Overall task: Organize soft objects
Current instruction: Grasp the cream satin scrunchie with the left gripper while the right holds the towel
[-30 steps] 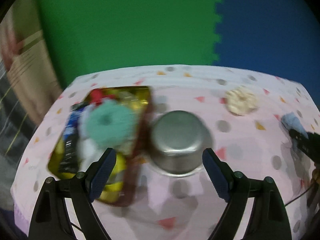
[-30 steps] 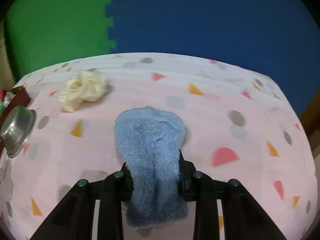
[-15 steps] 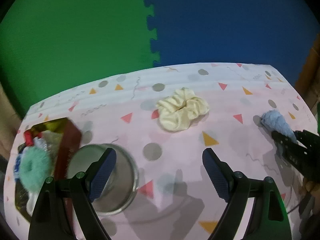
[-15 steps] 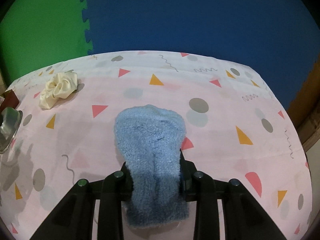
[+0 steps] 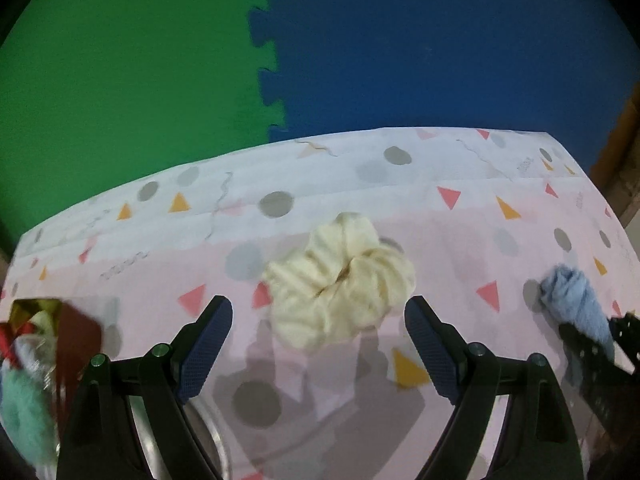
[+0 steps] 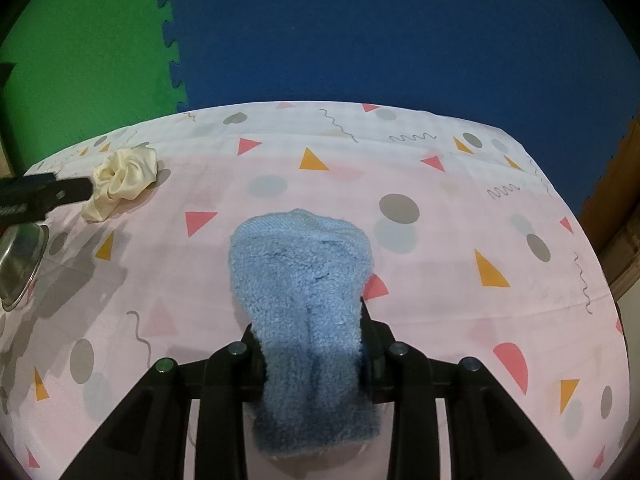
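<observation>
A cream scrunchie point(image 5: 340, 280) lies on the pink patterned tablecloth point(image 5: 460, 240). My left gripper point(image 5: 318, 320) is open, its dark blue pads point(image 5: 206, 344) on either side of the scrunchie's near edge, just short of it. The scrunchie also shows in the right wrist view point(image 6: 120, 182), with the left gripper's fingers point(image 6: 44, 194) next to it. My right gripper point(image 6: 310, 328) is shut on a fluffy light blue sock point(image 6: 304, 304), which sticks out forward over the cloth. The sock also shows in the left wrist view point(image 5: 576, 304).
A gold tray point(image 5: 72, 332) holding a teal scrunchie point(image 5: 24, 412) and other soft items sits at the left edge. A steel bowl point(image 6: 20, 264) stands beside it, under my left gripper point(image 5: 216, 440). Green and blue foam mats lie beyond the table's far edge.
My left gripper has swung right from the tray and bowl and moved in on the cream scrunchie. My right gripper keeps its hold on the blue sock and has shifted slightly.
</observation>
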Demonstrator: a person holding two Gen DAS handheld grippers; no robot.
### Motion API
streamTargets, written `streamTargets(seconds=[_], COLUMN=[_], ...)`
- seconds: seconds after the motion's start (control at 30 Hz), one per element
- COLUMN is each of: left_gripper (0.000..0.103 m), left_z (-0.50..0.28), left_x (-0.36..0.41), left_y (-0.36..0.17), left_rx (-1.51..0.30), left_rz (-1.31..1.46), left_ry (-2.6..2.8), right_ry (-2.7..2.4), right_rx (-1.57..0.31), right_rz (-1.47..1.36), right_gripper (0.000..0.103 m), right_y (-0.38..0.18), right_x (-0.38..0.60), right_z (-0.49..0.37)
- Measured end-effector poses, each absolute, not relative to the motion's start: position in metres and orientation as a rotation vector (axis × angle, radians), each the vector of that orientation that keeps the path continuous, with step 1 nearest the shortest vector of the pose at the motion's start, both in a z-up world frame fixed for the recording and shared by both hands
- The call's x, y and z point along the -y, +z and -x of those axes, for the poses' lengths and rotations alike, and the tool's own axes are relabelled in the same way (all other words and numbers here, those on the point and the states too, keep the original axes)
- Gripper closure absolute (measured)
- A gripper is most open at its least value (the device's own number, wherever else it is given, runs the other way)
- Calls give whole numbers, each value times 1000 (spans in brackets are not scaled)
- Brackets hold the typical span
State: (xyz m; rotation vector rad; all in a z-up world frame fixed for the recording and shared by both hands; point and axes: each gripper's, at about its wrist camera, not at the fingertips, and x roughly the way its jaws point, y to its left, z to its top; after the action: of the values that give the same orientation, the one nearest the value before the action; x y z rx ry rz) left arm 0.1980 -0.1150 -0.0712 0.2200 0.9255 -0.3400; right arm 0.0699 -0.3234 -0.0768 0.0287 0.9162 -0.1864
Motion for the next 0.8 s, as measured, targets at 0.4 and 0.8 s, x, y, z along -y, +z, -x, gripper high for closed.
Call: streamTargets(seconds=[0.4, 0.8], left_gripper=[53, 91], left_z=[-229, -192], left_x=[123, 122], left_y=[-104, -81], left_rx=[-1062, -1028], left_rz=[-135, -140], left_ry=[-328, -416], right_ry=[-180, -181], right_rx=[-916, -916], right_rz=[-41, -43], right_gripper=[70, 70], right_y=[-77, -77], right_x=[324, 324], right_z=[-70, -70])
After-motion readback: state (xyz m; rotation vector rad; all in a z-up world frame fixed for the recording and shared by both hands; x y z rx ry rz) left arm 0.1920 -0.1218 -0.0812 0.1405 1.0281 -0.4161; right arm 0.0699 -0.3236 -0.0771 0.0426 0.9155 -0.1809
